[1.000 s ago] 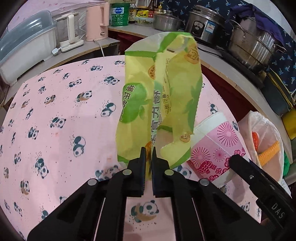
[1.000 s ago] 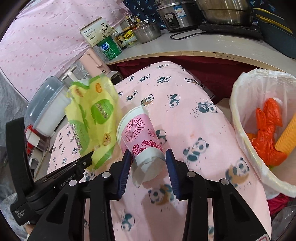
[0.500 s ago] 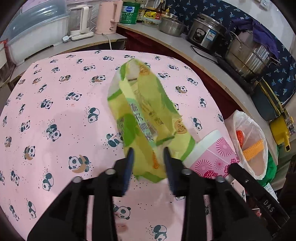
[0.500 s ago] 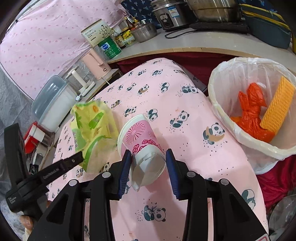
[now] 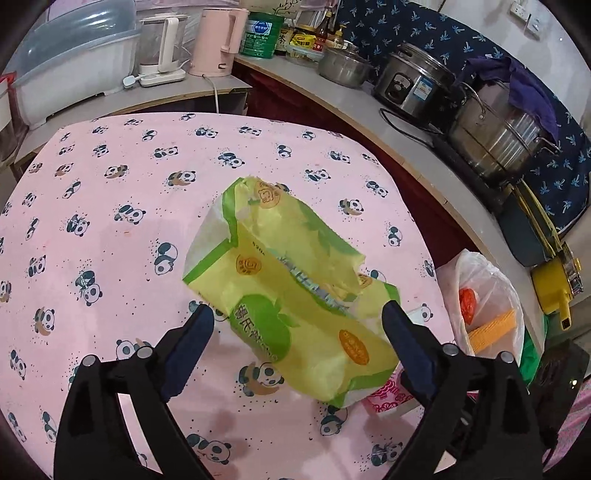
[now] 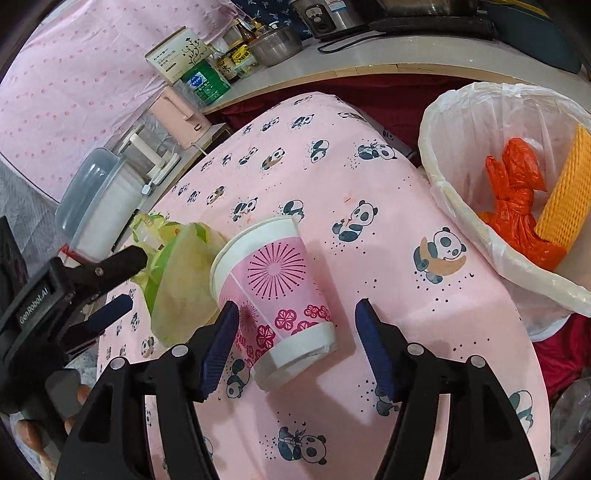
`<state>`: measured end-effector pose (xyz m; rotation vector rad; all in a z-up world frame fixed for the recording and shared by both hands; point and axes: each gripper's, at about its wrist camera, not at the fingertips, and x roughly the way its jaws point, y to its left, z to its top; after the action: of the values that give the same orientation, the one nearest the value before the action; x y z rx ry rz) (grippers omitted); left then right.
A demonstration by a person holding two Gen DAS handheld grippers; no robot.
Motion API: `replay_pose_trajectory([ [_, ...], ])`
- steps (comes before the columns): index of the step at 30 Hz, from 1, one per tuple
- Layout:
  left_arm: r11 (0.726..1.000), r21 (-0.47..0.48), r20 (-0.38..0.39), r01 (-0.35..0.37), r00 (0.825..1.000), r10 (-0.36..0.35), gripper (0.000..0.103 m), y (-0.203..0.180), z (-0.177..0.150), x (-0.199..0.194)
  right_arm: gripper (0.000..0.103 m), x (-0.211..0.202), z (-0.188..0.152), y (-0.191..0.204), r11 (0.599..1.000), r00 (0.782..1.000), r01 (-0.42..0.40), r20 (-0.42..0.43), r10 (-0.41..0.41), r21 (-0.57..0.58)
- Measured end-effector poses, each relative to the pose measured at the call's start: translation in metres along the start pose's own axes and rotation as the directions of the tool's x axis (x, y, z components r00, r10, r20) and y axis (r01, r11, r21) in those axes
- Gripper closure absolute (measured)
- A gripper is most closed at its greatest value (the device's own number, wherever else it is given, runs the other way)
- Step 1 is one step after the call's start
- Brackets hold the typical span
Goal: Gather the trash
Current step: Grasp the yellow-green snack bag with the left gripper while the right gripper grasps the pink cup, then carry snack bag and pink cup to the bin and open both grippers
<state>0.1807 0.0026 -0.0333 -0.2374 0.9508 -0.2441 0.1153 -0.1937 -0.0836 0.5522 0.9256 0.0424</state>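
Note:
A crumpled yellow-green plastic wrapper (image 5: 291, 299) lies on the pink panda tablecloth (image 5: 110, 206); it also shows in the right wrist view (image 6: 177, 280). My left gripper (image 5: 297, 354) is open above it, one finger on each side, holding nothing. A pink paper cup (image 6: 277, 295) lies on its side on the cloth, touching the wrapper; a bit of it shows in the left wrist view (image 5: 388, 397). My right gripper (image 6: 295, 343) is open around the cup's base end without gripping. The lined trash bin (image 6: 439, 177) stands off the table's right edge.
The bin holds an orange bag (image 6: 517, 199) and a yellow foam piece (image 6: 565, 195). The counter behind carries a pink kettle (image 5: 218, 40), a green tin (image 5: 260, 35), a rice cooker (image 5: 413, 85) and a steel pot (image 5: 495, 140). A covered dish rack (image 5: 66, 62) stands at the left.
My left gripper opened and let go of the wrapper, which dropped onto the cloth. My right gripper opened and released the cup, which now lies on its side. Both grippers rose.

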Motion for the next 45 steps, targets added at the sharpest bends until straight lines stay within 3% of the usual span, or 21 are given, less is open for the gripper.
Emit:
replay_pose_trajectory([
  [4, 0.999, -0.018, -0.006, 0.032, 0.999, -0.032, 0.014, -0.006, 0.006, 0.004, 0.04, 0.005, 0.0, 0.0, 1.0, 1.0, -0.008, -0.007, 0.008, -0.006],
  [8, 1.0, 0.021, -0.021, -0.022, 1.0, 0.023, 0.014, -0.013, 0.006, 0.018, 0.04, 0.009, -0.001, 0.002, 1.0, 1.0, -0.014, -0.01, 0.013, -0.016],
  [11, 0.999, 0.012, -0.044, -0.047, 0.998, 0.047, 0.018, -0.008, 0.001, 0.028, 0.046, 0.01, -0.002, 0.003, 0.999, 1.0, -0.025, -0.017, 0.024, -0.026],
  [16, 0.999, -0.003, -0.097, -0.035, 0.995, 0.035, 0.047, 0.002, -0.007, 0.041, 0.051, 0.009, -0.006, 0.01, 0.998, 1.0, -0.025, -0.017, 0.024, -0.059],
  [18, 0.999, 0.013, -0.093, -0.035, 0.995, 0.036, 0.069, 0.0, -0.009, 0.038, 0.053, 0.007, -0.007, 0.01, 0.998, 1.0, -0.026, -0.012, 0.026, -0.061],
  [21, 0.999, 0.041, -0.081, -0.033, 0.996, 0.036, 0.089, -0.005, -0.009, 0.031, 0.056, 0.001, -0.008, 0.012, 0.997, 1.0, -0.025, 0.007, 0.026, -0.069],
  [23, 0.998, 0.05, -0.07, -0.029, 0.997, 0.033, 0.093, -0.008, -0.009, 0.024, 0.057, -0.007, -0.008, 0.012, 0.997, 0.999, -0.017, 0.033, 0.019, -0.074],
  [35, 0.99, 0.132, -0.002, 0.051, 0.999, -0.051, 0.099, -0.056, -0.005, -0.02, 0.061, -0.064, 0.007, -0.005, 0.999, 0.984, 0.018, 0.18, -0.012, -0.036],
  [45, 0.957, 0.26, 0.007, 0.128, 0.991, -0.134, 0.099, -0.133, -0.009, -0.031, 0.061, -0.123, 0.02, -0.054, 0.994, 0.944, 0.079, 0.314, -0.098, 0.071],
])
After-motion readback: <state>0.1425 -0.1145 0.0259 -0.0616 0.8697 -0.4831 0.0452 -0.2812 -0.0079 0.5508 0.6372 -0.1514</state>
